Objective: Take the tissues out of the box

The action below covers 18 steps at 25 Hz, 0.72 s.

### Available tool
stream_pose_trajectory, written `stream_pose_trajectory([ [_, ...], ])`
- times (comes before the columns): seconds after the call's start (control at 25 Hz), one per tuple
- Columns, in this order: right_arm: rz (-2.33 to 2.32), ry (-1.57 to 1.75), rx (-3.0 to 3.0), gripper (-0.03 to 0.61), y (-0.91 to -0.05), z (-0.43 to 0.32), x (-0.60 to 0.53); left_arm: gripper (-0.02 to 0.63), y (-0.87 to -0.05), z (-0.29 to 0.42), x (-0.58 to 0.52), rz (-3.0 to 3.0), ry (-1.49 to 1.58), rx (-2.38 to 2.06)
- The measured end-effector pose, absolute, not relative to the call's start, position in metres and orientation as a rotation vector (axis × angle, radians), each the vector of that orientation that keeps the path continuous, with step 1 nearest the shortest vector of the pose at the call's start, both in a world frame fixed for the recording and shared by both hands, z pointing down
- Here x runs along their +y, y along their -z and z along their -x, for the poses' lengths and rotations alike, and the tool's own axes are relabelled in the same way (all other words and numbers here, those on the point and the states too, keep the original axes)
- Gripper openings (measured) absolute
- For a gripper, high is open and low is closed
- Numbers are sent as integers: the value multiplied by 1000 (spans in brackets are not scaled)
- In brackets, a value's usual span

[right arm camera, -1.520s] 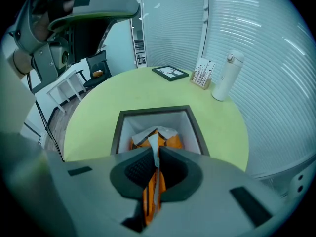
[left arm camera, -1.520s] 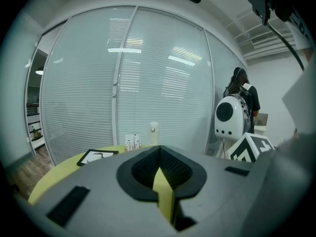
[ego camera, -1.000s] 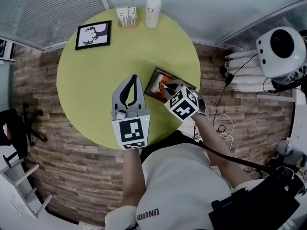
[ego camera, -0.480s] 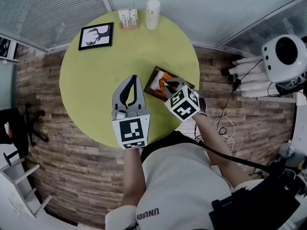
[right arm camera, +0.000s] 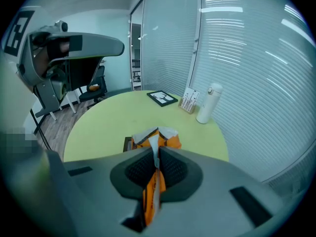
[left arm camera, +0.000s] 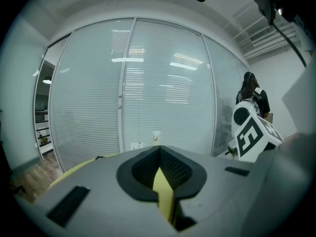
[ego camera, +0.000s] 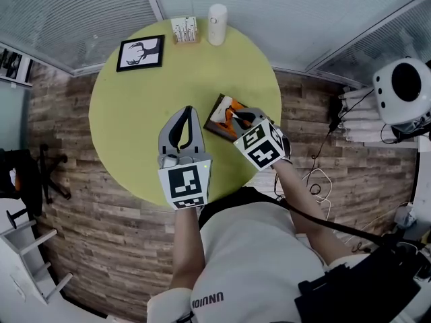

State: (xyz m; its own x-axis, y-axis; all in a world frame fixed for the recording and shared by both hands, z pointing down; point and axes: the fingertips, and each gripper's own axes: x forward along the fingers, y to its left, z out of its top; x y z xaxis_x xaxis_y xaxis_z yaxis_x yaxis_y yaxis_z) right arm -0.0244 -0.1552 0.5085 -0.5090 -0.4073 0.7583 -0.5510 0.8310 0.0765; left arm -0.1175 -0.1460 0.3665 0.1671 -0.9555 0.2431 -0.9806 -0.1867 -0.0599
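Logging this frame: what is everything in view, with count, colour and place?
table: 1, yellow-green, round, centre
framed deer picture: 1, black frame, table's far left
card holder: 1, pale, far edge
bottle: 1, white, beside the card holder
tissue box: 1, dark, table's right side
tissue: 1, orange and white, standing up out of the tissue box
left gripper: 1, grey, shut, empty, above the table
right gripper: 1, grey, shut on the tissue

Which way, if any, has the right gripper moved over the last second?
Yes, slightly: the right gripper has risen above the box, drawing the tissue up in its shut fingers.
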Motion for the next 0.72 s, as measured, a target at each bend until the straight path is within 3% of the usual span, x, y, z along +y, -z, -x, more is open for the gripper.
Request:
stream_pose_trajectory([
  [0.72, -787, -188, -2277, 27, -470, 28, -166, 12, -353, 118, -141, -2328, -329, -1964],
])
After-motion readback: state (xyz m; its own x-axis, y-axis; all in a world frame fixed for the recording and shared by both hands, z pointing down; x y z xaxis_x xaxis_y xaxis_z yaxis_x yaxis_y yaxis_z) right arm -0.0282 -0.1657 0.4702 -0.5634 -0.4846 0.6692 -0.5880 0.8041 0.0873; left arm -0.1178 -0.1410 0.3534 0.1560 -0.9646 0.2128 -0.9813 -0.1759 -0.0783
